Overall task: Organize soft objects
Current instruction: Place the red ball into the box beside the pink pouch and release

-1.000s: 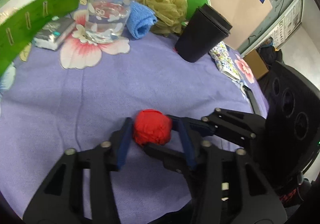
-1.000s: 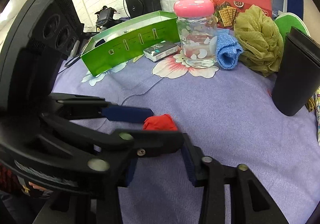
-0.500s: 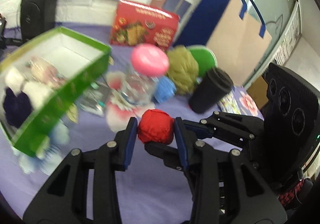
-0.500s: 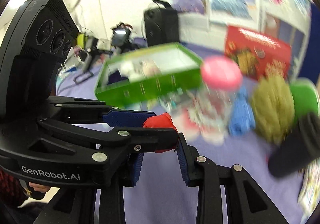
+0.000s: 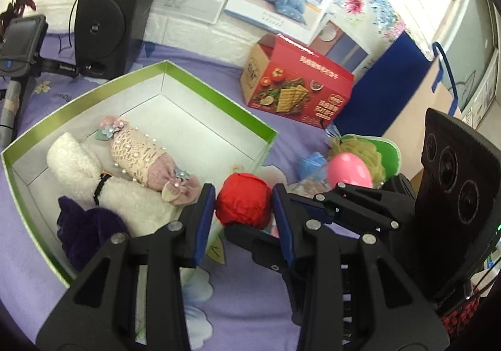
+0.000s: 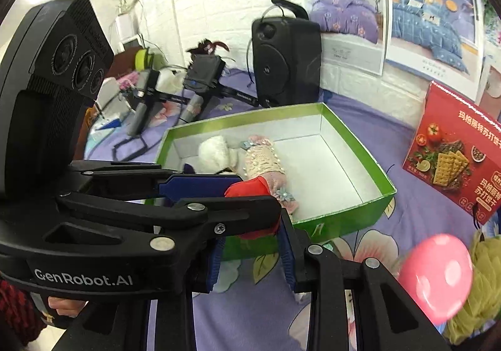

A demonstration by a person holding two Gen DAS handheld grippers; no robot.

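My left gripper (image 5: 242,210) is shut on a red yarn ball (image 5: 243,205) and holds it in the air just right of the green box (image 5: 219,97). The box holds a white fluffy roll (image 5: 81,169), a pink lace roll (image 5: 147,160) and a dark purple soft thing (image 5: 87,226). In the right wrist view the left gripper (image 6: 247,207) with the red ball (image 6: 250,188) crosses in front, near the box's (image 6: 344,132) front wall. My right gripper (image 6: 250,254) is open and empty, just under the left one.
A pink-lidded jar (image 5: 349,169), a blue cloth (image 5: 310,163), an olive bath pouf (image 5: 363,147) and a green lid (image 5: 389,154) stand right of the box. A red cracker box (image 5: 297,91) and a black speaker (image 5: 106,16) stand at the back.
My left gripper has lifted the red yarn ball off the purple cloth and carried it left toward the green box. The right gripper has followed alongside, still open.
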